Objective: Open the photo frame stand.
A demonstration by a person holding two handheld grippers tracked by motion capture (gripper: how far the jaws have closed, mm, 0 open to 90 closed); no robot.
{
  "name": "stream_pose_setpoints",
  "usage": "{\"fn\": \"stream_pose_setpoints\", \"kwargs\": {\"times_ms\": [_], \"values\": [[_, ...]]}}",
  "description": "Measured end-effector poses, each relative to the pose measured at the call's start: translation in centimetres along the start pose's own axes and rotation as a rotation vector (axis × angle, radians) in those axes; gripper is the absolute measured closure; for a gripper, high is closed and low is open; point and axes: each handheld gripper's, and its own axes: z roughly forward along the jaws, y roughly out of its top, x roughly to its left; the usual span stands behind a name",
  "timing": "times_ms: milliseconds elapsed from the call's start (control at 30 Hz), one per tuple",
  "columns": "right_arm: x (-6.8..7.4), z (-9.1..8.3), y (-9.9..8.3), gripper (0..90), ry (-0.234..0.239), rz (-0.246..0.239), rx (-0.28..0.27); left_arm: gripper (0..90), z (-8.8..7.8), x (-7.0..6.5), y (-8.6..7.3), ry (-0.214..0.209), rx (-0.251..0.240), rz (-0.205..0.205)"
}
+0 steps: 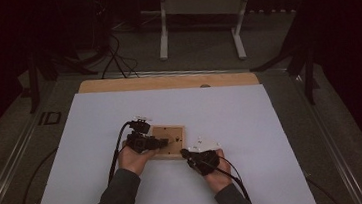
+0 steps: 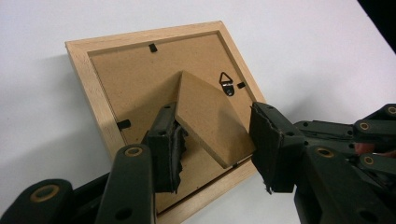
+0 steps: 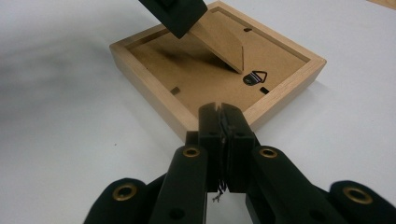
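A light wooden picture frame [image 1: 169, 133] lies face down on the white sheet, its brown backing up. In the left gripper view the frame [image 2: 81, 60] shows a triangular metal hanger [image 2: 227, 84] and a hinged stand flap [image 2: 210, 116] tilted up off the backing. My left gripper [image 2: 215, 135] is open, with its jaws on either side of that flap; from above, the left gripper [image 1: 165, 142] reaches over the frame from the left. My right gripper [image 3: 222, 112] is shut on nothing, tips at the frame's near corner [image 3: 187, 121]. The right gripper [image 1: 184, 153] sits at the frame's lower right.
The white sheet [image 1: 220, 108] covers most of the table, with a strip of wooden board [image 1: 167, 80] at its far edge. Beyond it stand a white table frame [image 1: 200, 9] and cables [image 1: 114, 58] on the dark floor. Black cables trail back from both grippers.
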Motion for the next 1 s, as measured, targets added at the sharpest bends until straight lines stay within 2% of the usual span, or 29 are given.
{"fn": "stream_pose_setpoints", "kwargs": {"times_ms": [267,633,1000], "values": [[-0.01,0.00,0.00,87.2,0.003,0.000,0.000,55.5,0.10,0.09,0.40,-0.007,0.014,-0.020],[0.02,0.01,0.01,86.6,0.006,-0.002,0.000,57.0,0.34,0.18,0.62,-0.007,0.006,-0.053],[-0.31,-0.05,0.08,78.1,0.024,-0.006,0.008,57.8,0.32,-0.01,0.46,0.007,0.000,-0.032]]}}
